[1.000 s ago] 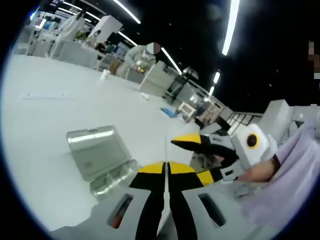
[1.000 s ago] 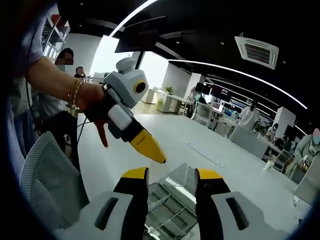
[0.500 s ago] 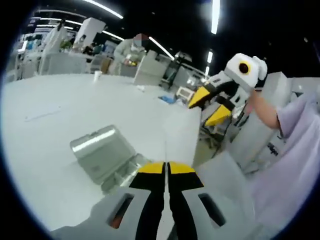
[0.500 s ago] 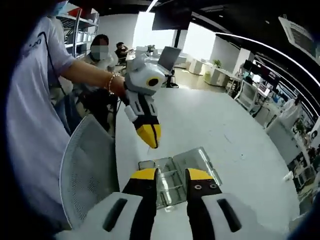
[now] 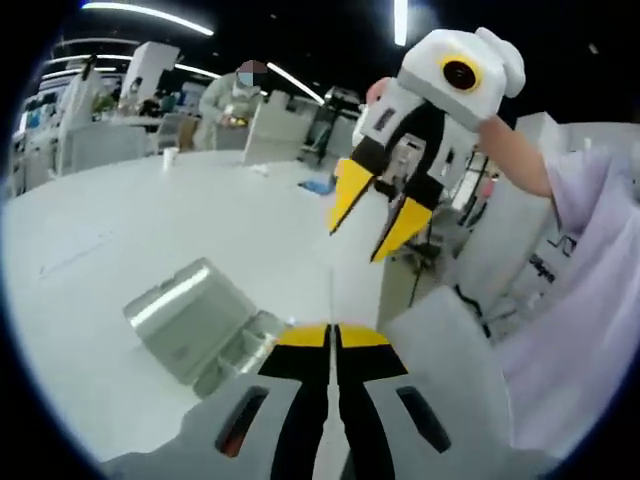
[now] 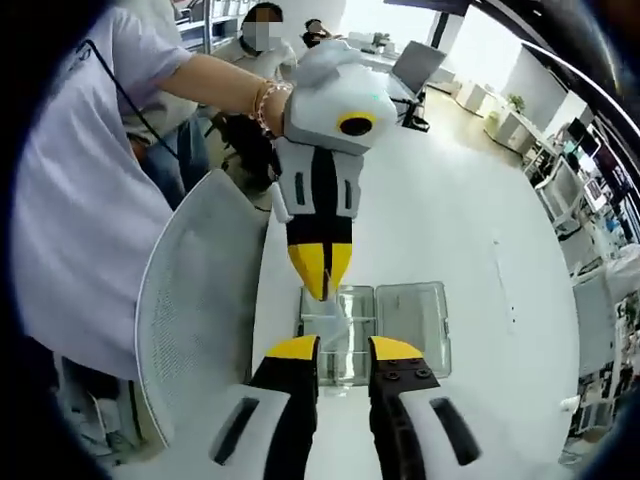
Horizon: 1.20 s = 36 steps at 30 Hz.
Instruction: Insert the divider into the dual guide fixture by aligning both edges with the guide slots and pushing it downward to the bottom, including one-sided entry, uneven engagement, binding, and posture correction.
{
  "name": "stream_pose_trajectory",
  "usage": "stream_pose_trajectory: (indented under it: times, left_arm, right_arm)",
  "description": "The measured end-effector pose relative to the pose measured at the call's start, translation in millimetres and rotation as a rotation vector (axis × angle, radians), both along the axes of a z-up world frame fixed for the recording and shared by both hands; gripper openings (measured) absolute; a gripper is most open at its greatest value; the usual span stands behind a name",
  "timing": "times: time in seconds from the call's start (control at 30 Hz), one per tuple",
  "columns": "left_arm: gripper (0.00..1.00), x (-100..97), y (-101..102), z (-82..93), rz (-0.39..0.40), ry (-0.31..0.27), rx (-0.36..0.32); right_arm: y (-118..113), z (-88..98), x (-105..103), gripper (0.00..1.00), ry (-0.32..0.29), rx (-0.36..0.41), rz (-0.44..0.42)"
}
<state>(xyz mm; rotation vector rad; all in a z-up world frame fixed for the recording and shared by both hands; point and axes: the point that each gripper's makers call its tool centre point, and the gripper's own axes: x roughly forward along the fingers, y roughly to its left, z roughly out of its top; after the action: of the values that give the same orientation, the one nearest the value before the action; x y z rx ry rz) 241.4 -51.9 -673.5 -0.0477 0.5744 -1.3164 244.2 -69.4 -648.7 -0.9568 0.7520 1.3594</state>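
The clear plastic guide fixture (image 5: 185, 312), a compartment box with its lid laid open, lies on the white table (image 5: 150, 210). My left gripper (image 5: 333, 328) is shut on a thin clear divider (image 5: 331, 290), held edge-on above the table's near edge beside the box. In the right gripper view the left gripper (image 6: 322, 290) points down just short of the fixture (image 6: 405, 315). My right gripper (image 6: 344, 345) is open and holds nothing. It hangs in the air above the divider and shows in the left gripper view as the right gripper (image 5: 358, 238), jaws apart.
A grey mesh chair back (image 6: 200, 300) stands against the table's edge, also seen as the chair (image 5: 450, 350). The person's sleeve (image 5: 590, 300) is on the right. Other people and desks are far off at the back (image 5: 240, 95). The table (image 6: 440, 220) stretches bare beyond the box.
The right gripper has risen and swung in over the left gripper, now looking down on the box, and its jaws have narrowed a little. The left gripper stays shut on the divider.
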Motion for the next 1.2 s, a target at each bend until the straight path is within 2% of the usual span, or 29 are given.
stream_pose_trajectory:
  times: [0.17, 0.27, 0.47, 1.0, 1.2]
  left_arm:
    - [0.00, -4.5, -4.4, -5.5, -0.022, -0.004, 0.020]
    - [0.00, -6.7, -6.8, -5.9, -0.042, -0.015, 0.036]
    - [0.00, -8.1, -8.1, -4.8, -0.068, -0.030, 0.060]
    - [0.00, -14.8, -11.4, -6.4, -0.127, -0.075, 0.120]
    - [0.00, -16.2, -11.3, -8.2, -0.137, -0.081, 0.133]
  right_arm:
    - [7.4, -21.1, -10.3, 0.14, 0.042, -0.075, 0.070]
    - [11.3, -26.5, -13.7, 0.13, 0.066, -0.102, 0.097]
    - [12.5, -33.1, -15.0, 0.09, 0.073, -0.162, 0.142]
    - [13.0, -45.0, -22.8, 0.03, 0.115, -0.232, 0.173]
    - [15.0, -45.7, -25.0, 0.00, 0.134, -0.234, 0.172]
